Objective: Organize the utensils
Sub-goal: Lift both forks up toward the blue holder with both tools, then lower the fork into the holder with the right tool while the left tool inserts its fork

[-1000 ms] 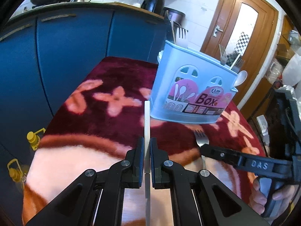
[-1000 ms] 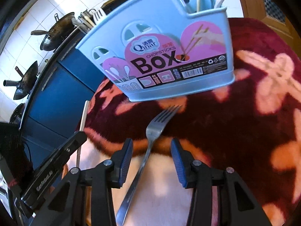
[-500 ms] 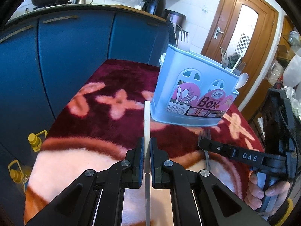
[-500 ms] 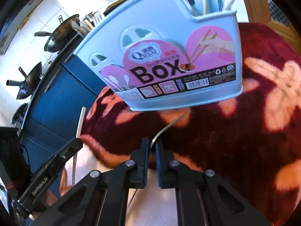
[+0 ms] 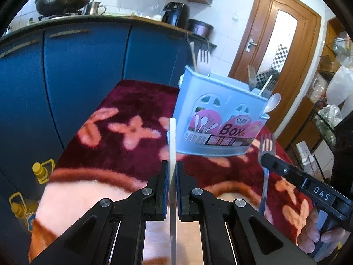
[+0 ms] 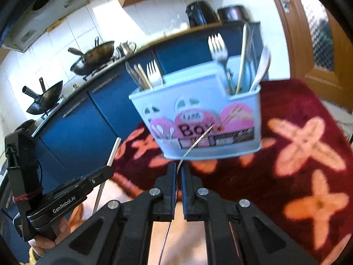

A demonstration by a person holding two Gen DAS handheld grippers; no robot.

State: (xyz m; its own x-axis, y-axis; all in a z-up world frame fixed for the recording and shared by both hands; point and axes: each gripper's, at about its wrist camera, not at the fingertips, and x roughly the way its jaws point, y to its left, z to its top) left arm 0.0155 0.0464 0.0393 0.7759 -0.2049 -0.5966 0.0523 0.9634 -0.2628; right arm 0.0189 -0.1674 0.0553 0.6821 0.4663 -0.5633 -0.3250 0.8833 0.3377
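A light blue utensil box point(image 5: 220, 119) stands on the red flowered cloth, holding forks, chopsticks and a white spoon; it also shows in the right wrist view point(image 6: 198, 114). My left gripper point(image 5: 172, 176) is shut on a white chopstick point(image 5: 172, 141) that points up toward the box. My right gripper point(image 6: 178, 172) is shut on a metal fork point(image 6: 194, 143), seen edge-on, lifted off the cloth in front of the box. In the left wrist view the fork point(image 5: 267, 145) stands upright in the right gripper at the right.
The red cloth with pink flowers point(image 6: 304, 145) covers the table. Blue cabinets point(image 5: 77, 70) stand behind and to the left, with woks point(image 6: 92, 57) on the counter. A wooden door point(image 5: 282, 44) is at the back right.
My right gripper closed on the fork and lifted it off the cloth. Both grippers rose and pulled back a little from the box. The left gripper kept its hold on the chopstick.
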